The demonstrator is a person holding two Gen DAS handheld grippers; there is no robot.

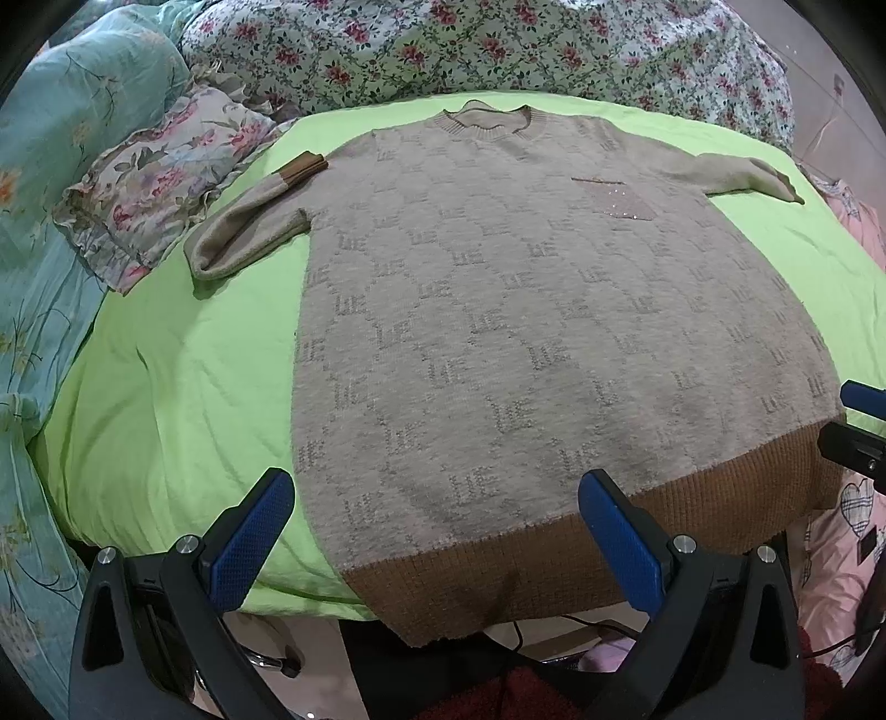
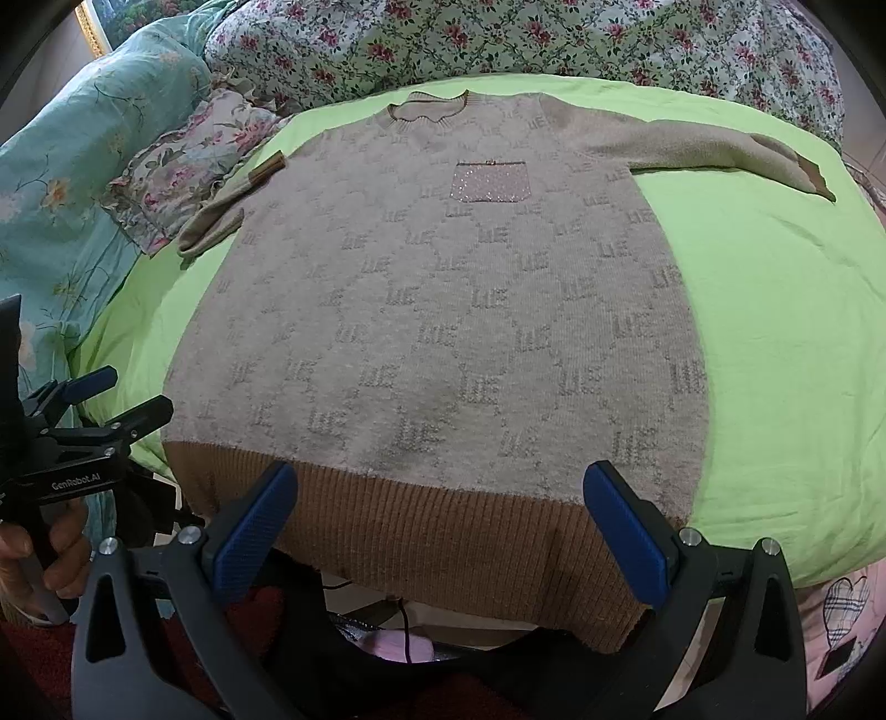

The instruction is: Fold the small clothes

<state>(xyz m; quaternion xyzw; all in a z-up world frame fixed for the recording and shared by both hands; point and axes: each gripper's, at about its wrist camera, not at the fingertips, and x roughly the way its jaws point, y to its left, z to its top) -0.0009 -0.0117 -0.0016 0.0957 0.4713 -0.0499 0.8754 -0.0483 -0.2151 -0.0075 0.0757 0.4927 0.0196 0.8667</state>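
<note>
A beige knit sweater (image 1: 526, 310) with a grey letter pattern, a brown ribbed hem and a sparkly chest pocket (image 2: 490, 180) lies flat, front up, on a lime-green sheet (image 1: 183, 387). Its hem hangs over the near edge. The left sleeve (image 1: 249, 232) is bent back toward the body; the right sleeve (image 2: 720, 149) stretches out sideways. My left gripper (image 1: 437, 515) is open just above the hem's left part. My right gripper (image 2: 443, 509) is open above the hem's right part. Each gripper also shows at the edge of the other view (image 2: 94, 410) (image 1: 858, 421).
A floral pillow (image 1: 160, 183) lies left of the sweater. A teal quilt (image 1: 50, 166) is bunched at far left, and a floral cover (image 1: 498, 50) runs along the back. Pink fabric (image 1: 841, 554) lies at the lower right. Cables show under the near edge.
</note>
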